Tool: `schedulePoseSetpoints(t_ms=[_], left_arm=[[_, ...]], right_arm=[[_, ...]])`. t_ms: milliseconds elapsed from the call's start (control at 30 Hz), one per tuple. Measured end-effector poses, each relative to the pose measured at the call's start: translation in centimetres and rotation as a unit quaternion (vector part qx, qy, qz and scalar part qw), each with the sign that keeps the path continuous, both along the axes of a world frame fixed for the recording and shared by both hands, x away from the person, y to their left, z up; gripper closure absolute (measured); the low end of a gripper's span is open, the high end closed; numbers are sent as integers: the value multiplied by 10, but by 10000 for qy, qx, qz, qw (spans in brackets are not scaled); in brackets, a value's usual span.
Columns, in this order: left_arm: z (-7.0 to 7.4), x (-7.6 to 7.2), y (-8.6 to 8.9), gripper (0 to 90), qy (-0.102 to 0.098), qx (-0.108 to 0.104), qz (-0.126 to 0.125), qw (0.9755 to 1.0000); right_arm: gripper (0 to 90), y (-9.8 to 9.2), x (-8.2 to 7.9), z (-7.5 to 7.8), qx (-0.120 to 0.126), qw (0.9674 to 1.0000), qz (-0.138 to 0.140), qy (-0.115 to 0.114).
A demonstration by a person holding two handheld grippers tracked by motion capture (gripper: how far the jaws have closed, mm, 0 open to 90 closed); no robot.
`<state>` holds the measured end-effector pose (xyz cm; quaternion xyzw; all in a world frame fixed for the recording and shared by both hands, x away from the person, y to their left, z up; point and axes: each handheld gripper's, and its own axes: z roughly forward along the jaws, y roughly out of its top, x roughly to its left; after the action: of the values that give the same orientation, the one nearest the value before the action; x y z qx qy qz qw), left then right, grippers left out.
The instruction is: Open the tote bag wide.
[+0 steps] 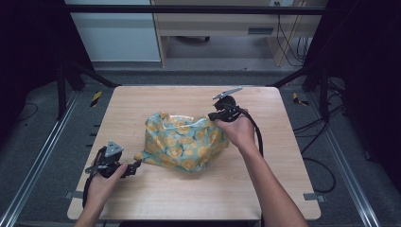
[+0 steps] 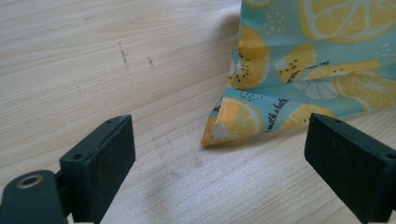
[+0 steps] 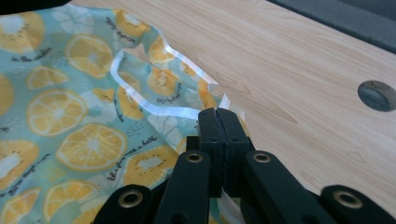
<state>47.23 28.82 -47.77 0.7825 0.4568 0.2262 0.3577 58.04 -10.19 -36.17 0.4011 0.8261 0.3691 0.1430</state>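
Observation:
A teal bag printed with yellow lemon slices (image 1: pixel 182 142) lies crumpled in the middle of the wooden table (image 1: pixel 142 99). My right gripper (image 1: pixel 213 117) is at the bag's far right rim; in the right gripper view its jaws (image 3: pixel 218 122) are pressed together on the bag's shiny white-edged opening (image 3: pixel 140 100). My left gripper (image 1: pixel 135 166) rests low at the bag's near left corner. In the left gripper view its jaws stand wide apart, and the bag's pointed corner (image 2: pixel 219 130) lies on the table just beyond them, touching neither pad.
The table's right edge has a round cable hole (image 3: pixel 377 95). Black frame posts (image 1: pixel 61 85) and floor rails (image 1: pixel 33 165) flank the table. Cables (image 1: pixel 317 161) trail on the floor at the right. Bare wood surrounds the bag.

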Motion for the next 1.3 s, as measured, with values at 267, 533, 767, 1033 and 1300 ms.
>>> schedulePoseSetpoints(t_ms=[267, 533, 767, 1033, 1300], left_arm=[[5, -3, -1, 93, -192, -16, -49, 9998], [22, -9, -4, 96, -470, -185, -253, 9984], [61, 1, -17, 108, -666, -464, -521, 9953], [101, 36, -32, 128, -730, -216, -699, 9946], [113, 90, -50, 155, -369, -16, -766, 9964]], right_arm=[[900, 0, -37, 16, 227, 9984, 390, -340], [900, -6, -64, 15, 330, 9960, 678, -488], [900, -10, -84, 12, 430, 9930, 914, -618], [900, -12, -91, 8, 550, 9907, 1059, -648], [900, -8, -99, 7, 590, 9878, 1265, -696]])
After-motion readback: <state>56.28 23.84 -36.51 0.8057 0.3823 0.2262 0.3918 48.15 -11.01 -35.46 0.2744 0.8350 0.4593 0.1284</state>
